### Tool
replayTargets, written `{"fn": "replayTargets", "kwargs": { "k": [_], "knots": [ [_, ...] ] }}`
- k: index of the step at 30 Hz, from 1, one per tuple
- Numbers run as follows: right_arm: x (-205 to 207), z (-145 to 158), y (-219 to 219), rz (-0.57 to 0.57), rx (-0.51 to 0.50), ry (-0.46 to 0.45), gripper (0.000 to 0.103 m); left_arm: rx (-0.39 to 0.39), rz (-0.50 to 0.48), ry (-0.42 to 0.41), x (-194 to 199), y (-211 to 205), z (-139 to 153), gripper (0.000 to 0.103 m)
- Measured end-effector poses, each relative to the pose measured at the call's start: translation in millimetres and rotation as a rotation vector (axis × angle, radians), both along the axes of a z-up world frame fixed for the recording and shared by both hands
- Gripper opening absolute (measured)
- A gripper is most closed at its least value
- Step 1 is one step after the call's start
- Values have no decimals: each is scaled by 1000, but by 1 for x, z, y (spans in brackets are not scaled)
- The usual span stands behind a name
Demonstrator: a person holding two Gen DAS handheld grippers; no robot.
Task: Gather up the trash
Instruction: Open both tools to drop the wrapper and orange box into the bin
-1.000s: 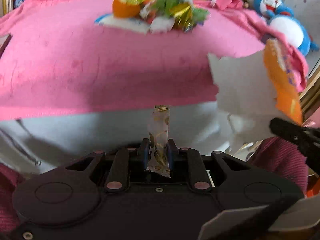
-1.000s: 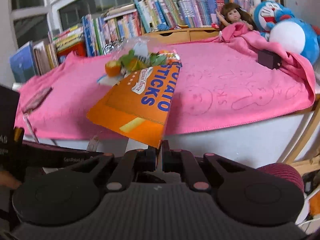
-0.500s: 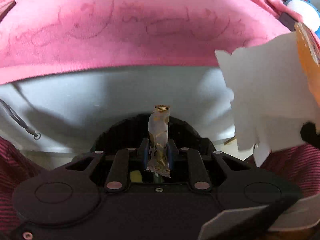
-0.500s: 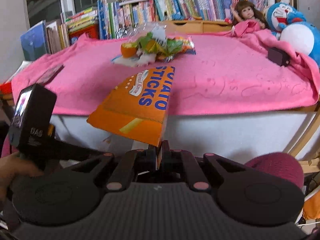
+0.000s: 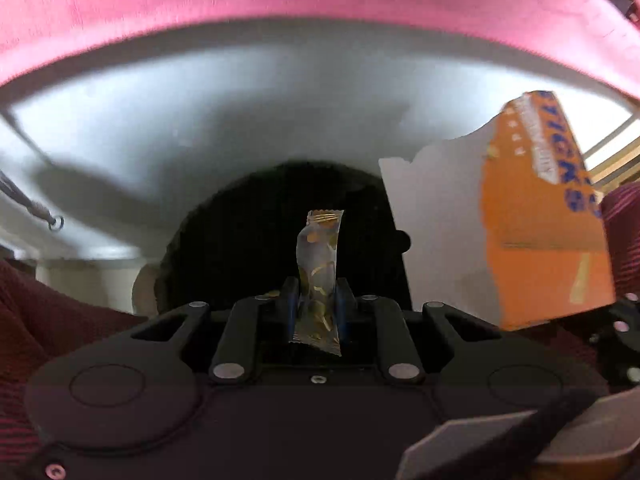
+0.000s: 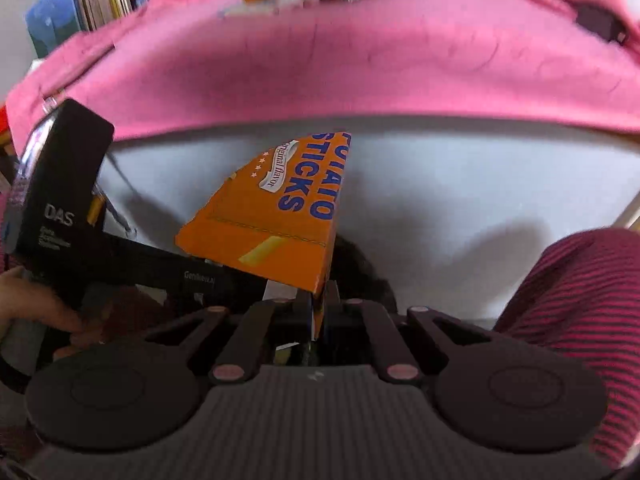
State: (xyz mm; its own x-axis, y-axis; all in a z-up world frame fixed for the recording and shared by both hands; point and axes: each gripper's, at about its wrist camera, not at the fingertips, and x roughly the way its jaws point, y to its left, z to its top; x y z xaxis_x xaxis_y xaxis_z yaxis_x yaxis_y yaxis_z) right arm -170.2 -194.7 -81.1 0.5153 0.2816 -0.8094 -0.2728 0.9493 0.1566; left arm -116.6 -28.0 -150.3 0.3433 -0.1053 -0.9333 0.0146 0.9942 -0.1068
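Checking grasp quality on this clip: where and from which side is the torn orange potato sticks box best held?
By its lower corner, as the right gripper does now: the potato sticks box is flattened card, thin enough for shut jaws. Come from the edge, pads on its two flat faces, since the torn top is ragged and would likely bend.

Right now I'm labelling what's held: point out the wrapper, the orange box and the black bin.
wrapper (image 5: 318,256): left wrist view, its clear middle above the pads.
orange box (image 6: 280,216): right wrist view, its printed face.
black bin (image 5: 240,232): left wrist view, dark interior left of the wrapper.
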Motion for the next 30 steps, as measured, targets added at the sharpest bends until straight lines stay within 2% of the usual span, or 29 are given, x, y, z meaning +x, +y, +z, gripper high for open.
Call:
{"fn": "replayTargets", "kwargs": {
  "k": [5, 10, 13, 15, 18, 21, 25, 30],
  "knots": [
    [12, -19, 6, 10, -23, 49, 8, 16, 3, 26, 2, 0, -11, 19],
    [20, -25, 8, 5, -26, 66, 10, 22, 12, 43, 5, 3, -16, 20],
    [23, -23, 9, -5, -26, 69, 16, 27, 13, 45, 7, 3, -16, 28],
    [23, -22, 8, -6, -22, 66, 17, 29, 15, 47, 7, 3, -16, 38],
    [24, -20, 7, -8, -24, 54, 38, 40, 14, 43, 7, 4, -14, 45],
    [24, -18, 6, -8, -26, 40, 39, 48, 13, 35, 7, 4, -10, 49],
    [25, -14, 6, -10, -31, 14, 48, 52, 4, 9, 6, 3, 2, 51],
    [22, 2, 6, -13, -46, -56, 56, 46, -20, -55, -1, 1, 35, 53]
  ]
}}
